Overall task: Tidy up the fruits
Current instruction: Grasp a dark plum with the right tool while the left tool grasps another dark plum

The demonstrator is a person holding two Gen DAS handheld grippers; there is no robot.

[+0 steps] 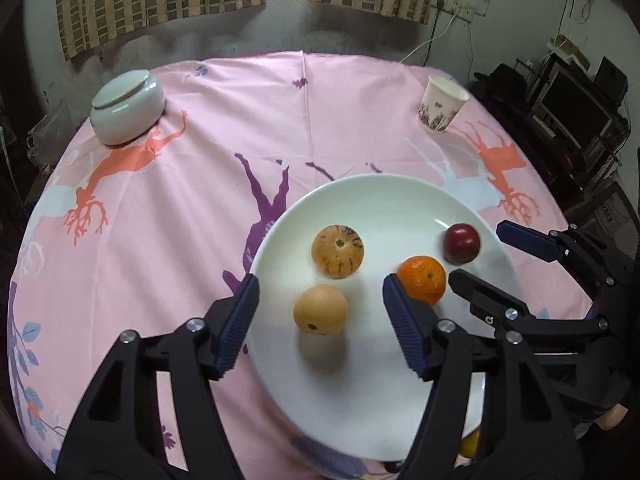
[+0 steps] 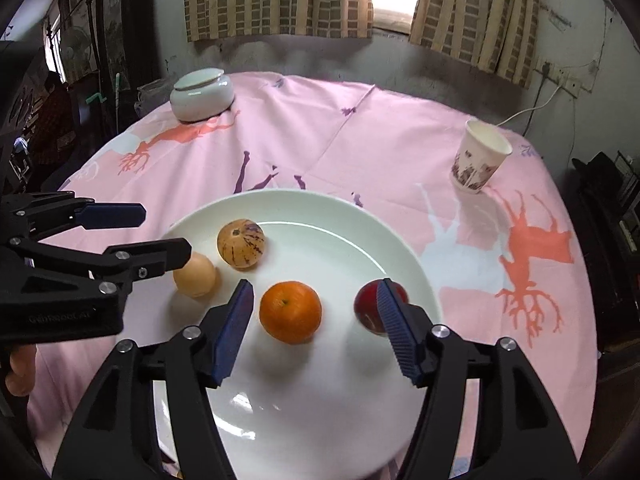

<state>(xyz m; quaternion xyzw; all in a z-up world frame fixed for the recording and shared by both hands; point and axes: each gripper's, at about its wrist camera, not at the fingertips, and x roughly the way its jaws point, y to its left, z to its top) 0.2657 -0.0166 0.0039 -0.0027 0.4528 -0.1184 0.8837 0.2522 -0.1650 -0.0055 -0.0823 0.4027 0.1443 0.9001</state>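
Note:
A white plate [image 1: 360, 380] lies on the pink tablecloth and carries a striped tan fruit [image 1: 337, 251], a smooth tan fruit [image 1: 320, 309], an orange [image 1: 423, 279] and a dark red fruit [image 1: 461, 243]. My left gripper [image 1: 320, 283] is open, with the smooth tan fruit just ahead between its fingers and clear of both pads. In the right wrist view my right gripper [image 2: 316, 284] is open too. The orange [image 2: 290, 312] lies between its fingers untouched, and the red fruit [image 2: 370, 308] sits behind its right finger. The left gripper [image 2: 167, 230] reaches in beside the smooth tan fruit [image 2: 196, 274].
A white lidded jar [image 1: 128, 110] stands at the table's far left and a paper cup [image 1: 440, 106] at the far right. Something yellow [image 1: 470, 444] peeks out by the plate's near edge. Dark shelves with electronics [image 1: 576, 112] stand right of the table.

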